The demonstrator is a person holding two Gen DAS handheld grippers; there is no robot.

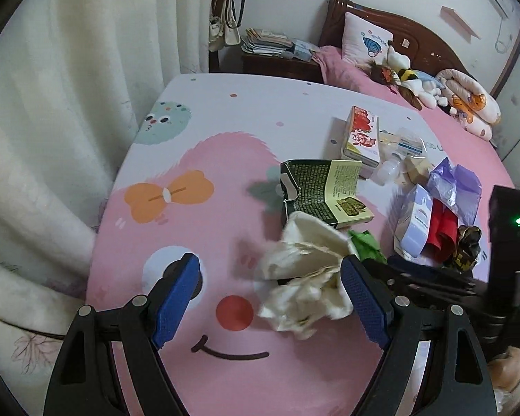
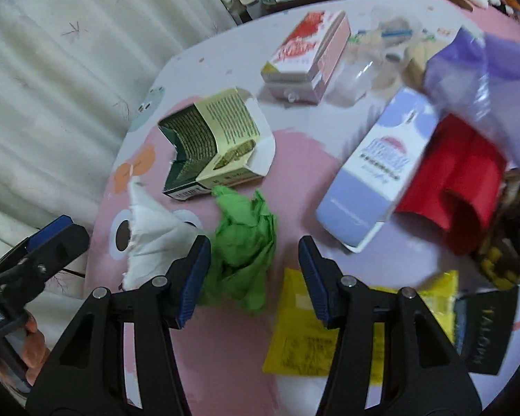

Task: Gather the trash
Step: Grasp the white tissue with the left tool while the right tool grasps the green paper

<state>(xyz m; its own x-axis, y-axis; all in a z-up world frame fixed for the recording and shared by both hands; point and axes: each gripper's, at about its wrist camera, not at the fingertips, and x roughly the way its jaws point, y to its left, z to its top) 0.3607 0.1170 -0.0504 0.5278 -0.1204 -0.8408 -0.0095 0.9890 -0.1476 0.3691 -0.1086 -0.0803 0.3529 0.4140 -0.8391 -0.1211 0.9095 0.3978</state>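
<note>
Trash lies scattered on a pink cartoon-print table [image 1: 204, 215]. A crumpled white tissue [image 1: 308, 274] lies between my left gripper's [image 1: 270, 298] open blue fingers, close to the right finger; it also shows in the right wrist view [image 2: 156, 239]. My right gripper [image 2: 254, 277] is open over a crumpled green paper [image 2: 244, 242] that lies near its left finger. A torn green-and-cream carton [image 2: 215, 142], a lilac box [image 2: 374, 173], a red wrapper [image 2: 457, 180], a yellow packet [image 2: 301, 332] and a red-and-white box [image 2: 305, 59] lie around.
A purple plastic bag [image 2: 495, 79], clear plastic pieces [image 2: 360, 76] and a dark yellow-patterned wrapper [image 2: 506, 253] lie at the right. White curtains [image 1: 52, 121] hang left of the table. A bed with plush toys [image 1: 419, 86] stands behind.
</note>
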